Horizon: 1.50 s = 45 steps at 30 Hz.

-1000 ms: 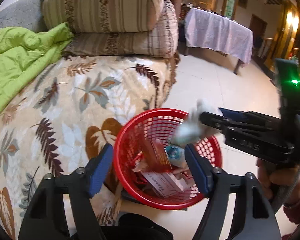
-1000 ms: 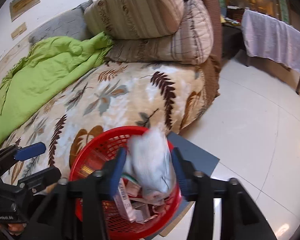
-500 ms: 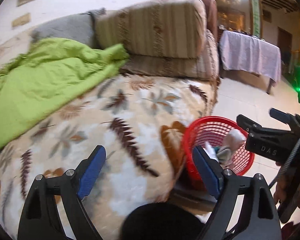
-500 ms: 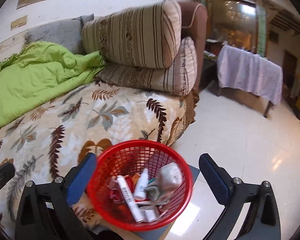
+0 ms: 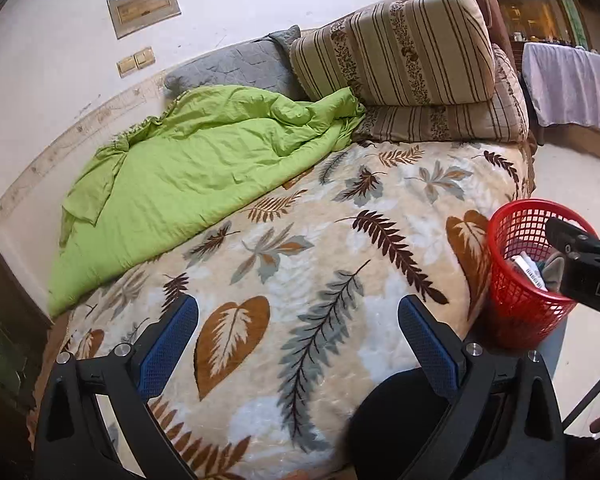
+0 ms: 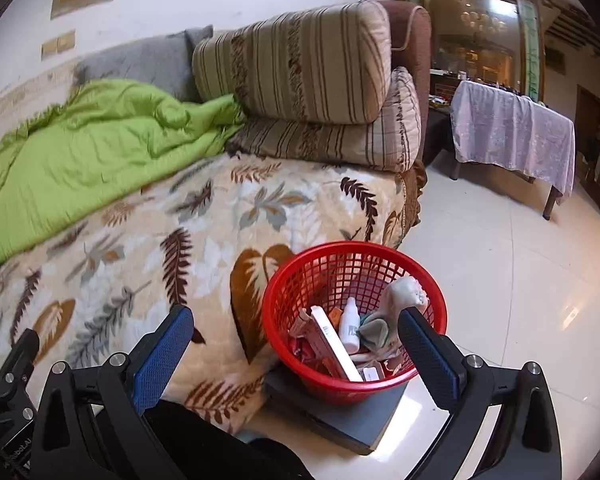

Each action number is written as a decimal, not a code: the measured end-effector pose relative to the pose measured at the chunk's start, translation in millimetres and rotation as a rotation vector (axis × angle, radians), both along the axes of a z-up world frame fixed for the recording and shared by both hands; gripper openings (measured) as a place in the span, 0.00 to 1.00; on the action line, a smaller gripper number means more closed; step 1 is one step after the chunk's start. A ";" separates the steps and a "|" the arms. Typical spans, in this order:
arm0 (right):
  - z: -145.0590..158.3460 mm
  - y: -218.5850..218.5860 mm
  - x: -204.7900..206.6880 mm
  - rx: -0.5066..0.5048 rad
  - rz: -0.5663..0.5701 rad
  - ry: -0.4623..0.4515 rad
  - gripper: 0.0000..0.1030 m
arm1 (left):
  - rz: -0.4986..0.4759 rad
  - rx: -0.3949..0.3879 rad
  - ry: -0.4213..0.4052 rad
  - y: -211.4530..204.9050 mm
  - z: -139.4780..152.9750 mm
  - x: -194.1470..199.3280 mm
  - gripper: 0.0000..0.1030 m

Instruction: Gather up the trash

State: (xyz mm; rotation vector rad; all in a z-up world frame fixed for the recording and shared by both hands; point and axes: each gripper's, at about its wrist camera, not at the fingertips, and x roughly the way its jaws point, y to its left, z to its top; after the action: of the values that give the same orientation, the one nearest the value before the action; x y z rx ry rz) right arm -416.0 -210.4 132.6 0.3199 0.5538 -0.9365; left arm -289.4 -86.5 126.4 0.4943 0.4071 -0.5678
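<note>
From the left wrist, your left claw (image 5: 298, 330) stood wide apart and held nothing, over the leaf-print blanket (image 5: 300, 240). The red mesh basket (image 5: 520, 280) sat well to its right, beside the bed edge.

From the right wrist, your right claw (image 6: 296, 346) gaped wide and empty. The basket (image 6: 300, 280), holding a white bottle (image 6: 349, 326), cartons and crumpled tissue (image 6: 406, 294), stood just ahead between its fingers, nearer the right one.

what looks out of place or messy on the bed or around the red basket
Little stands out. The green quilt lies bunched against the pillows. The red basket stands upright with its trash inside; nothing has spilled.
</note>
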 end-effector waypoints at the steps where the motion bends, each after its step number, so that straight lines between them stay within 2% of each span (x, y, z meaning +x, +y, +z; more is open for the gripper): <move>1: -1.6 -1.5 1.8 0.000 0.001 0.011 1.00 | -0.004 -0.001 0.012 -0.3 -0.2 -0.1 0.97; 7: -7.6 -7.3 4.7 0.018 -0.006 0.035 1.00 | -0.003 -0.002 0.152 -4.5 -12.9 17.5 0.97; 13: -10.6 -10.8 7.5 0.029 -0.002 0.046 1.00 | -0.002 -0.025 0.214 -2.3 -15.8 23.8 0.97; 45: -13.4 -4.7 13.7 0.017 0.009 0.076 1.00 | 0.020 -0.045 0.216 6.5 -13.3 28.0 0.97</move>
State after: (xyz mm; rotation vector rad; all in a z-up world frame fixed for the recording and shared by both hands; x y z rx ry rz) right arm -402.3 -215.1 119.1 0.2983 0.6326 -0.9386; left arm -261.4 -80.0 113.1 0.3859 0.6029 -0.6118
